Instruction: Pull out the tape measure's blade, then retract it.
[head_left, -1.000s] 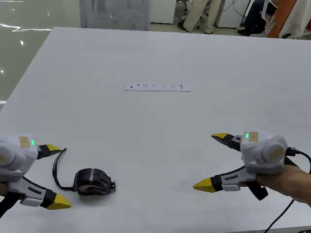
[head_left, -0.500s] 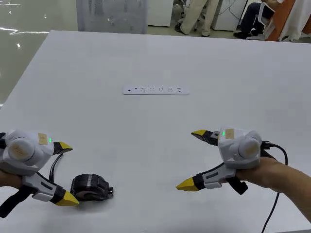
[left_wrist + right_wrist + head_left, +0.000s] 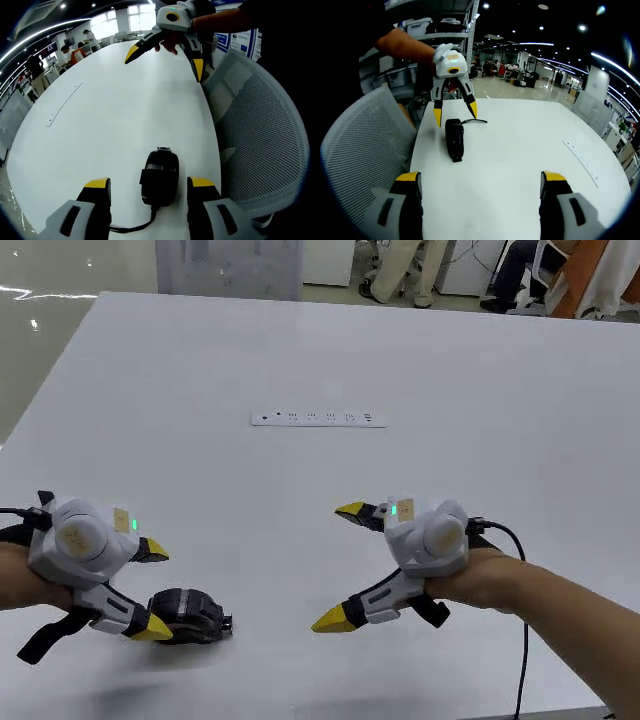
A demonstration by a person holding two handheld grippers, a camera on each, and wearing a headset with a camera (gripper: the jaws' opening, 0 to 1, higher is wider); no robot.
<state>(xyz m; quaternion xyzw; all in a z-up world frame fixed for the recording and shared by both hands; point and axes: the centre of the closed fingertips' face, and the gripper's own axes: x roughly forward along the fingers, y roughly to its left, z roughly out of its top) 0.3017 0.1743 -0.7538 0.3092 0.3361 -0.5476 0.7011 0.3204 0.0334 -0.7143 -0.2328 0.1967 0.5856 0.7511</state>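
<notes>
A black tape measure (image 3: 188,616) with a black wrist loop lies flat on the white table (image 3: 330,350) near its front left edge, blade fully in. My left gripper (image 3: 157,588) is open, its yellow tips on either side of the case without touching it. In the left gripper view the tape measure (image 3: 160,175) sits between the left gripper's (image 3: 149,183) two fingertips. My right gripper (image 3: 340,564) hovers open and empty to the right, aimed at the case. The right gripper view has the tape measure (image 3: 454,139) ahead of the right gripper (image 3: 481,177), with the left gripper (image 3: 455,114) behind it.
A white power strip (image 3: 318,419) lies flat at the table's middle, far from both grippers. A grey mesh chair (image 3: 260,125) stands at the near table edge. People sit and stand beyond the far edge.
My left gripper has moved right until its open jaws straddle the tape measure. My right gripper has moved left toward it. The tape measure has stayed put.
</notes>
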